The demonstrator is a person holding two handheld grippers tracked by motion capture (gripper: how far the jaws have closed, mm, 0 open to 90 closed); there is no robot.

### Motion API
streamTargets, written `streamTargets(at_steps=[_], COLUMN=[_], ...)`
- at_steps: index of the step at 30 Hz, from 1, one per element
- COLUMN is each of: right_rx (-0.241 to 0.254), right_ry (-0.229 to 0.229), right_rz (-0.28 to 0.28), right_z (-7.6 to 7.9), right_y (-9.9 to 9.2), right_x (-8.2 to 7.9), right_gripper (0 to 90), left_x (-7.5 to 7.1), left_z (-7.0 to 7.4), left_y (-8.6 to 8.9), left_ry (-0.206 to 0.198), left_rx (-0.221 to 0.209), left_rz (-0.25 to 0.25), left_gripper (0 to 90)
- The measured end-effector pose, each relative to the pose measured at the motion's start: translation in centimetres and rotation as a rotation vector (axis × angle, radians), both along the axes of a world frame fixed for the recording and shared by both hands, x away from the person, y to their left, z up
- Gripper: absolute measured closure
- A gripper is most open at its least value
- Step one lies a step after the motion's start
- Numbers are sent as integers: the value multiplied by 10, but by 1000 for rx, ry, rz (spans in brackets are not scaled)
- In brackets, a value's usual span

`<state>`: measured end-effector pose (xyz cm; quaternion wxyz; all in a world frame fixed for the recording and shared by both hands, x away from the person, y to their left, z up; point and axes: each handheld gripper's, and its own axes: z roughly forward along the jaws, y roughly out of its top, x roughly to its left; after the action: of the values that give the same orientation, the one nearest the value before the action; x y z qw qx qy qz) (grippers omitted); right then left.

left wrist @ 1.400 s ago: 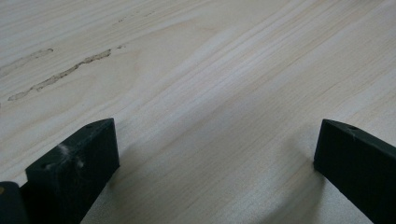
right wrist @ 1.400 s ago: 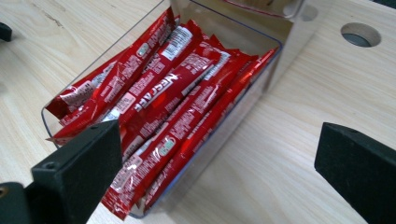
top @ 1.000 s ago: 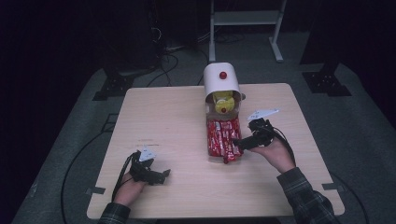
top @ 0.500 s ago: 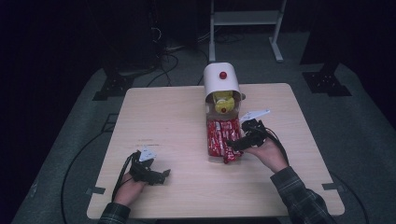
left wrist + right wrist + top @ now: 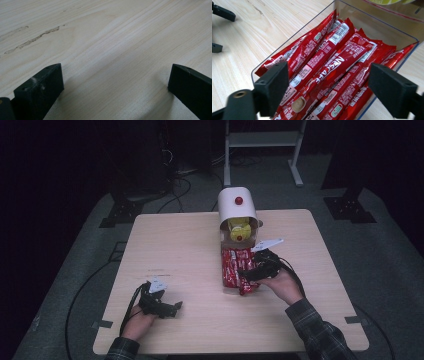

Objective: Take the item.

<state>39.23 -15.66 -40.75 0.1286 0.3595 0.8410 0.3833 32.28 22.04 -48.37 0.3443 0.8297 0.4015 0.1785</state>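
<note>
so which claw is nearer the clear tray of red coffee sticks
Right. The right claw hangs over the clear tray, its jaws straddling the red coffee sticks. The left claw rests on the table, apart from the tray.

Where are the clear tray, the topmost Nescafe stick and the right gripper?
clear tray [image 5: 372,18]: right gripper view, its far transparent wall.
topmost Nescafe stick [image 5: 334,66]: right gripper view, on the printed brand name.
right gripper [image 5: 328,90]: right gripper view, midway between its open jaws, above the sticks.
</note>
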Motion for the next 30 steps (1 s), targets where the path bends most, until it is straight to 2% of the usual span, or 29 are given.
streamTargets(at_steps=[4, 10, 11, 17, 18, 22, 30], right_rx=[-18, -9, -9, -24, -24, -52, -51], right_ry=[-12, -9, -10, -7, -7, -16, 18], right_rz=[2, 15, 22, 24, 24, 0, -51], right_z=[-1, -2, -2, -4, -4, -7, -7], right_y=[2, 4, 5, 7, 7, 10, 9], right_x=[-1, -2, -2, -2, -2, -4, -3], right_gripper=[242, 337, 382, 517, 517, 573, 663], left_x=[0, 0, 0, 0, 0, 0, 0], left_z=[0, 0, 0, 0, 0, 0, 0], left_y=[0, 0, 0, 0, 0, 0, 0], left_ry=[0, 0, 0, 0, 0, 0, 0], left_rx=[-1, 0, 0, 0, 0, -1, 0], left_rz=[0, 0, 0, 0, 0, 0, 0], left_gripper=[0, 0, 0, 0, 0, 0, 0])
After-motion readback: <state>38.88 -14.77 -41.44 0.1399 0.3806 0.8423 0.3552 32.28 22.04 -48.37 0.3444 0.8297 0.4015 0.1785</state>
